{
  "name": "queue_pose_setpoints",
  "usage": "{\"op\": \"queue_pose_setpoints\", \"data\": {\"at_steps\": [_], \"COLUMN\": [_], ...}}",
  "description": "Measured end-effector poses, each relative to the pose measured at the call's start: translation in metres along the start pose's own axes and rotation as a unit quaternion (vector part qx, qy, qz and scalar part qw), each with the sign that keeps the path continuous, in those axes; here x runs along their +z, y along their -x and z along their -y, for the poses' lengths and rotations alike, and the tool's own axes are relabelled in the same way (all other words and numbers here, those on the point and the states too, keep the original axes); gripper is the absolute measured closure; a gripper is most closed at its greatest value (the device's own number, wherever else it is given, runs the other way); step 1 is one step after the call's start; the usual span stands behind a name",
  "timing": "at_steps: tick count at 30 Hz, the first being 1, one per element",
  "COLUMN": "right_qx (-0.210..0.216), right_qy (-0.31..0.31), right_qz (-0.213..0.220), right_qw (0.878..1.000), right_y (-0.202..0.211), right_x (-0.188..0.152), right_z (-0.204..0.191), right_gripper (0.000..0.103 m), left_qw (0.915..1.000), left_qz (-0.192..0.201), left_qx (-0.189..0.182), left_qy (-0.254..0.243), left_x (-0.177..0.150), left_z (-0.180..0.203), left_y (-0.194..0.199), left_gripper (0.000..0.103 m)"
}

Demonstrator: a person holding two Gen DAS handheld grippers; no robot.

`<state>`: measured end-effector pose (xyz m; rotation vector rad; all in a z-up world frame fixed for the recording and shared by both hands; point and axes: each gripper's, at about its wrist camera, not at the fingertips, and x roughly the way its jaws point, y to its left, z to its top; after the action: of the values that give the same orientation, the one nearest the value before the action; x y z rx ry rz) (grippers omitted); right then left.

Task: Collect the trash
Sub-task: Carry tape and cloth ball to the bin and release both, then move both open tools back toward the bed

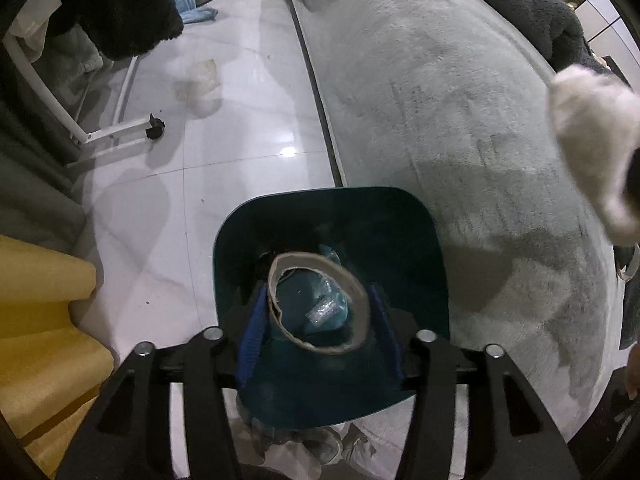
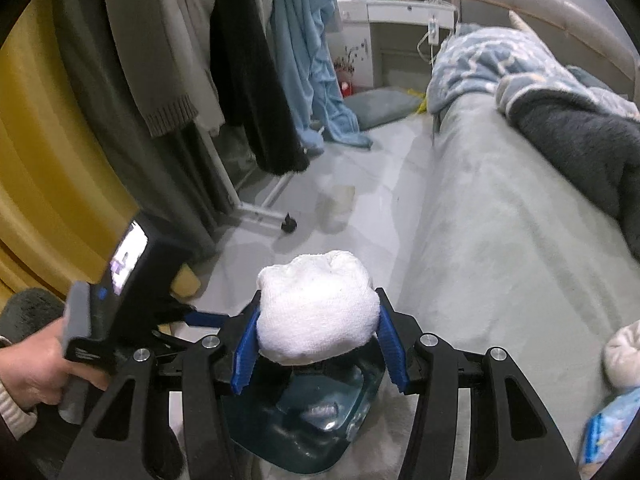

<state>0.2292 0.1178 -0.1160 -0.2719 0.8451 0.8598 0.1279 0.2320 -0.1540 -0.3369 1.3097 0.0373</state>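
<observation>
My left gripper [image 1: 318, 294] hangs over a dark teal bin [image 1: 400, 240] that stands on the floor by the bed. A brown cardboard ring [image 1: 360, 292] sits tilted between its blue pads [image 1: 250, 332] and looks loose, with no firm press. Clear plastic wrappers [image 1: 326, 310] lie in the bin. My right gripper [image 2: 318, 304] is shut on a white wad of cloth [image 2: 316, 316], just above the same bin [image 2: 304, 432]. That wad [image 1: 588, 140] also shows at the right edge of the left wrist view. In the right wrist view a hand [image 2: 36, 364] holds the left gripper's body [image 2: 120, 280].
A grey fleece-covered bed [image 1: 440, 100] fills the right side, white tiles [image 1: 240, 140] the left. A wheeled clothes rack [image 2: 280, 216] hung with garments and a yellow curtain [image 2: 52, 160] stand at the left. A crumpled clear bag [image 1: 202, 80] lies on the floor. Tissues [image 1: 296, 452] lie under the bin.
</observation>
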Motion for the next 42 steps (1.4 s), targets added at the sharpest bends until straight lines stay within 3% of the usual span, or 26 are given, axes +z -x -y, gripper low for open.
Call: {"op": "queue_pose_setpoints", "data": {"at_steps": [7,22,28,33,42], "right_qx": [-0.009,-0.014,-0.016,-0.02,-0.019], "right_qy": [-0.005,-0.003,0.006,0.014,0.013], "right_qz": [-0.045,-0.134,-0.156,-0.172,-0.154], "right_qw": [0.999,0.991,0.988,0.985,0.988], "right_y": [-0.031,-0.088,-0.101,-0.108,-0.092], "right_x": [-0.011,-0.039,-0.045,-0.049,-0.038], "right_z": [-0.001,-0.01,-0.017,-0.02,-0.019], "right_gripper": [0.05,0.048,0.045,0.033,0.022], "left_qw": [0.9999,0.9916,0.9831,0.9752,0.9532], "left_qz": [0.016,0.128,0.18,0.217,0.298], "left_qx": [0.0,-0.015,-0.034,-0.041,-0.037], "left_qy": [0.004,-0.014,-0.002,-0.006,-0.04], "left_x": [0.0,0.005,0.008,0.009,0.003], "left_z": [-0.015,-0.018,-0.024,-0.021,0.003], "left_y": [0.009,0.062,0.086,0.105,0.146], "left_gripper": [0.031,0.02,0.018,0.017,0.014]}}
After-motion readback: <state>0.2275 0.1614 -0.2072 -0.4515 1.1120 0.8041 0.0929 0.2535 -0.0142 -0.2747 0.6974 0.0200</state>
